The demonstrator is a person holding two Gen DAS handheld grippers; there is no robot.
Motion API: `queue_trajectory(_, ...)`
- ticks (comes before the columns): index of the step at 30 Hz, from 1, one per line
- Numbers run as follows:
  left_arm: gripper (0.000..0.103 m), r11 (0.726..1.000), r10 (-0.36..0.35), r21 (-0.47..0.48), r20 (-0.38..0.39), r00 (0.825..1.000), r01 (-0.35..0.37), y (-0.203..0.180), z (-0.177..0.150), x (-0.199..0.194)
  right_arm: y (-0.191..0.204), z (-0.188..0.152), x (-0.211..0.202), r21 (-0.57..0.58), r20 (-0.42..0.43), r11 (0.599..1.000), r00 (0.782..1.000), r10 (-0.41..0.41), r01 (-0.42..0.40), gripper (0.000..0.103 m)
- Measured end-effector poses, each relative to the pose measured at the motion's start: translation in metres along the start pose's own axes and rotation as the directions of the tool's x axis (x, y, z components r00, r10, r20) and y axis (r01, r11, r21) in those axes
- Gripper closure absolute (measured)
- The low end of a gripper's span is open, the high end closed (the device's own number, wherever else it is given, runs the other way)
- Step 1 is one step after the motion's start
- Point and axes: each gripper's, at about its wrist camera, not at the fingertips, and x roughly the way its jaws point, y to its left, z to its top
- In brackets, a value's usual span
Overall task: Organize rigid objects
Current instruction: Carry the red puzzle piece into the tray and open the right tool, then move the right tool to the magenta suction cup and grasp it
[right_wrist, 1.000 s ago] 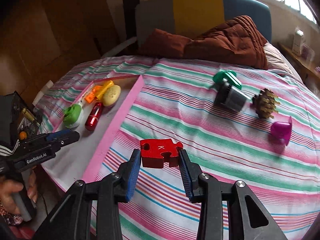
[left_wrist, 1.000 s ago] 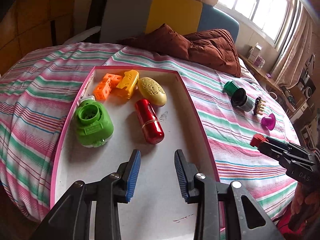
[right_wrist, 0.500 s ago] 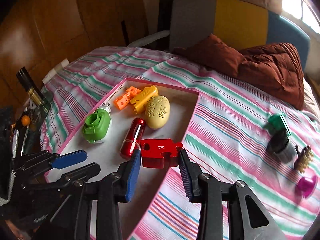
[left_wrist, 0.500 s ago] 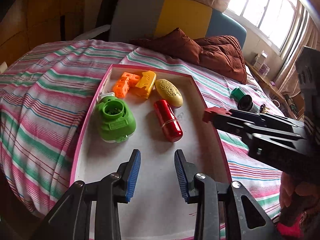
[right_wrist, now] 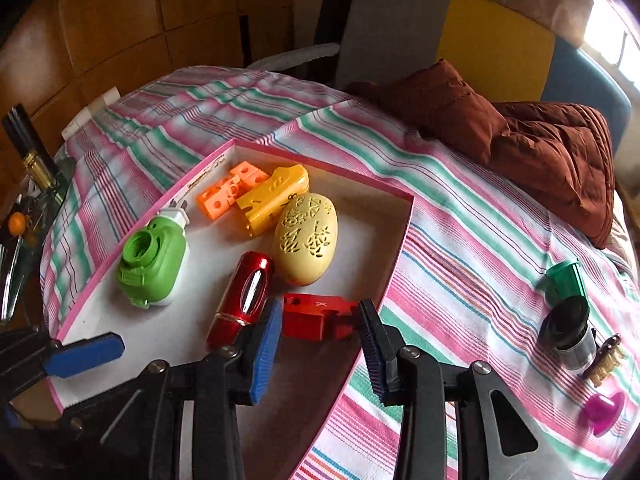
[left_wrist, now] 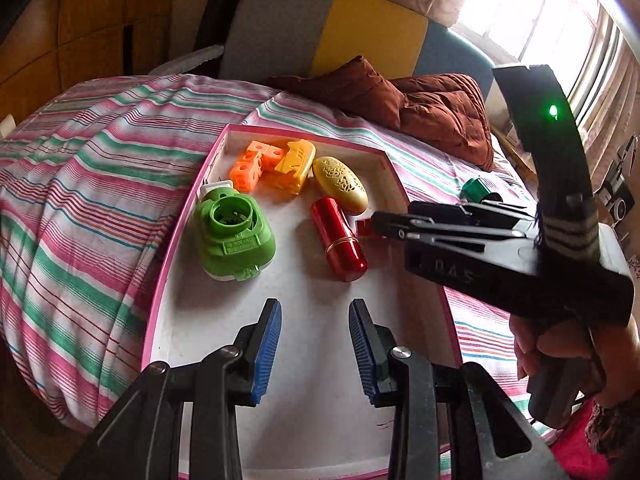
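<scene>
Right gripper [right_wrist: 320, 332], clamping the red jigsaw-shaped block [right_wrist: 316, 316], should lower onto bare tray floor right of the glossy red capsule [right_wrist: 242, 300] before releasing.

the left gripper [left_wrist: 314, 344] hovers low with its jaws parted and nothing between them; the right gripper [right_wrist: 320, 334] reaches forward, fingers clamping a red piece [right_wrist: 316, 316].

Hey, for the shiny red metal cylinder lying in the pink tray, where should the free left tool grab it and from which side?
Grip the shiny red metal cylinder across its middle, near the gold band, coming from above with the left tool. It lies flat on its side, so the round sides give opposing faces; the long axis is probably too long to span.
</scene>
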Motion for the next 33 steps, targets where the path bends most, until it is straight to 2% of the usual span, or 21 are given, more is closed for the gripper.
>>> queue_trajectory(4,0.068,1.0,0.0,-0.003,0.001,1.0,0.0,0.0,0.0,0.0,-0.006,-0.002,-0.013,0.037,0.051,0.999,0.999,-0.004,0.002,0.062)
queue_trajectory(5,0.068,1.0,0.0,-0.005,0.0,1.0,0.0,0.001,0.0,0.0,-0.009,-0.003,-0.017,0.051,0.065,0.999,0.998,-0.011,0.008,0.058)
queue_trajectory(10,0.068,1.0,-0.011,-0.002,-0.001,1.0,0.011,0.0,-0.001,-0.001,-0.029,-0.014,-0.036,0.156,0.1,0.988,0.995,-0.018,0.003,0.055)
queue_trajectory(14,0.068,0.999,-0.047,0.005,-0.001,0.999,0.047,-0.003,-0.001,-0.002,-0.045,-0.026,-0.041,0.221,0.082,0.975,0.997,-0.013,-0.006,0.054)
queue_trajectory(19,0.068,0.998,-0.055,0.029,0.007,0.998,0.055,-0.011,-0.004,-0.004,-0.06,-0.046,-0.044,0.3,0.04,0.954,0.999,0.001,-0.013,0.054)
queue_trajectory(25,0.068,0.997,-0.064,0.04,0.008,0.998,0.064,-0.015,-0.005,-0.004,-0.07,-0.07,-0.046,0.329,-0.011,0.943,0.999,-0.041,0.042,0.052)
queue_trajectory(33,0.068,0.992,-0.099,0.081,0.013,0.995,0.098,-0.026,-0.009,-0.007,-0.094,-0.107,-0.055,0.384,-0.045,0.921,0.998,-0.054,0.067,0.05)
